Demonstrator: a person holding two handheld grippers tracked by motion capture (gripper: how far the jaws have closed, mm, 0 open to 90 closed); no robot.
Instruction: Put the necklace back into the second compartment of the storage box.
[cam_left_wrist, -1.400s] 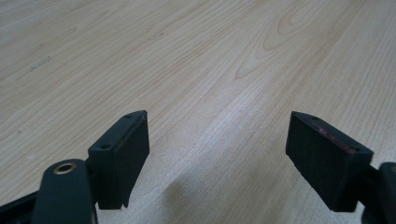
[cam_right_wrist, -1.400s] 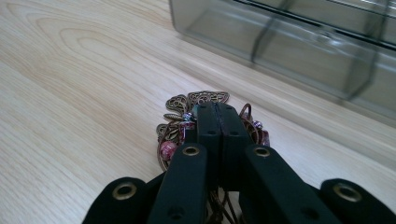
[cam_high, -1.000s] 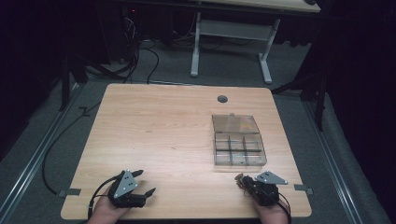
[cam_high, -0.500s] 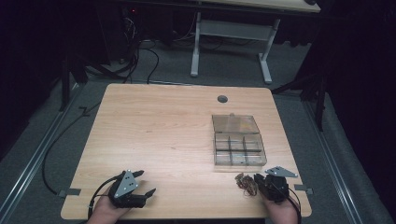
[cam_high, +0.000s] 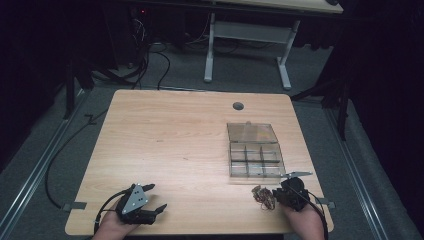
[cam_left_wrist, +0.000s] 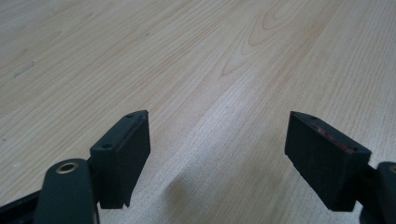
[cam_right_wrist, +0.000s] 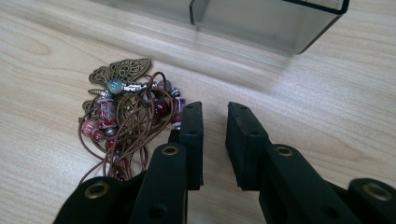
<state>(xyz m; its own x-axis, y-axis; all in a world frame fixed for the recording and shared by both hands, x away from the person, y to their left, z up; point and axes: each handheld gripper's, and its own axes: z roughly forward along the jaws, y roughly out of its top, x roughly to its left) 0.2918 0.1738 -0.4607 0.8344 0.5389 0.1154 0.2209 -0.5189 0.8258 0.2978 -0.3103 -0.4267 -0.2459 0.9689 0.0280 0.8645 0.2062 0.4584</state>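
The beaded cord necklace (cam_right_wrist: 123, 112) lies in a loose heap on the wooden table (cam_high: 170, 145), near the front edge on the person's right; in the high view it is the small brown tangle (cam_high: 263, 196) just beside the right gripper (cam_high: 280, 195). From the right gripper view it is a bunch of brown cord with red and pink beads, one pale bluish bead and a bronze filigree butterfly pendant (cam_right_wrist: 122, 69) at its far end.

The right gripper (cam_right_wrist: 215, 135) has its jaws slightly apart with bare wood in the gap, having just been opening. The necklace sits beside the outer face of the jaw on the left of that view, some cord strands running down past it (whether any cord touches the jaw I cannot tell).

Just beyond the necklace and gripper stands a clear plastic organiser box (cam_high: 256, 161) with small compartments and its lid (cam_high: 251, 132) laid open toward the far side; its smoky near wall (cam_right_wrist: 266, 21) crosses the top of the right gripper view, close ahead of the jaws.

The left gripper (cam_high: 150, 212) rests well apart at the front left corner, its jaws (cam_left_wrist: 217, 158) spread wide over bare table. A round grommet hole (cam_high: 238, 106) sits near the table's far edge, and behind that is a white-legged desk (cam_high: 247, 35)
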